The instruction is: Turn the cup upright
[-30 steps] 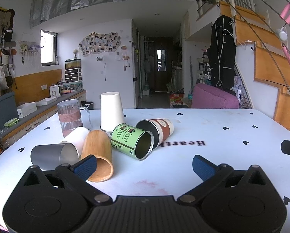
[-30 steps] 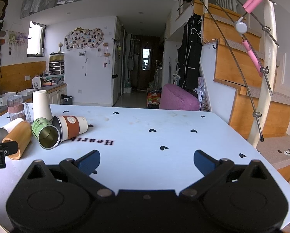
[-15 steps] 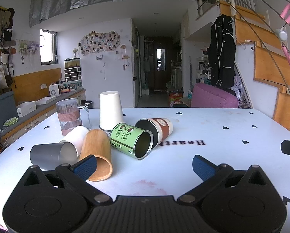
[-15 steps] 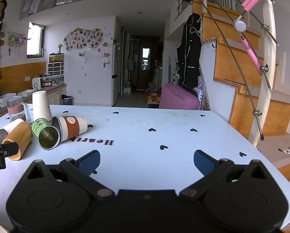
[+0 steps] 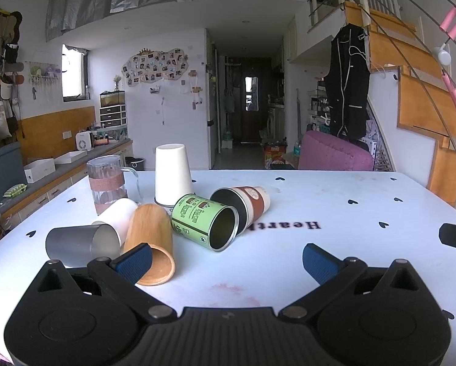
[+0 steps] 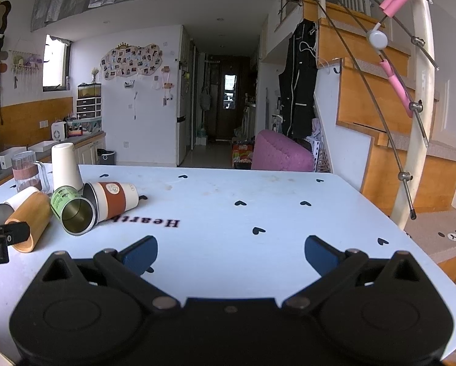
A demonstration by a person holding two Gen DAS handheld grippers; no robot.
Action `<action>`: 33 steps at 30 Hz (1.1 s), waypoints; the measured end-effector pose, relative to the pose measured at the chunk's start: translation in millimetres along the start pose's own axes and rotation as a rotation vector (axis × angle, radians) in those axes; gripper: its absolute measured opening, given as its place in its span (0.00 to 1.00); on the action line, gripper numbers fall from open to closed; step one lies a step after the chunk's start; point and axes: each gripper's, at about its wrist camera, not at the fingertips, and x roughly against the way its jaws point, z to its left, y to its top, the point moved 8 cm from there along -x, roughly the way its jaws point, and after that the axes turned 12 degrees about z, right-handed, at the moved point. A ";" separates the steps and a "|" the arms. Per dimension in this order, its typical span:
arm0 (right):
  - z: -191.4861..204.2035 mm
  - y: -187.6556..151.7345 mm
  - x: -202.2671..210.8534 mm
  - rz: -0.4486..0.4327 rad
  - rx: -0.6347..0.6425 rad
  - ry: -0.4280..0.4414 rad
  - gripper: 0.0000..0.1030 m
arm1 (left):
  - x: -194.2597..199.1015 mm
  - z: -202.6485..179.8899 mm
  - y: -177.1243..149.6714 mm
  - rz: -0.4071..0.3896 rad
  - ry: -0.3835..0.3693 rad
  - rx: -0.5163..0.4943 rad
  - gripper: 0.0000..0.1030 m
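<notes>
- We see a big white table with little black hearts [image 5: 319,189], and all the cups sit on its left side.
- Our left gripper [image 5: 226,259] hangs low over the near edge with its jaws wide open and nothing in them. Its left blue pad is just in front of the wooden cup.
- Our right gripper [image 6: 231,253] is further right, over bare table, well apart from the cups. Its jaws are wide open and empty too.
- A tall white paper cup [image 5: 172,174] stands upside down at the far side of the bunch. A clear glass mug with a pink band [image 5: 107,183] stands far left.
- A round light-brown wooden cup [image 5: 150,238] lies on its side, mouth toward us. It is the nearest one to our left gripper, so we think it is the cup to flip first.
- We think the wooden cup is stiff, light and smooth, so it may roll or slip. We would squeeze it across the middle of its sides, or pinch the rim.
- A green tin cup with a shiny inside [image 5: 205,224] and a brown and cream paper cup [image 5: 246,204] lie on their sides, touching.
- A grey metal cup [image 5: 78,244] and a small white cup [image 5: 118,216] lie at the left, beside the wooden cup.
</notes>
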 end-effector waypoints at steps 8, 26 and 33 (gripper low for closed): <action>-1.9 -0.5 -3.6 0.007 -0.007 0.004 1.00 | 0.5 1.2 4.0 0.011 -0.014 0.003 1.00; -1.9 -1.9 -1.3 -0.005 -0.023 0.032 1.00 | -0.1 12.3 12.6 -0.019 -0.023 0.035 1.00; -1.9 -2.4 -2.1 -0.016 -0.044 0.061 1.00 | -10.0 29.0 45.5 -0.111 -0.007 0.048 0.99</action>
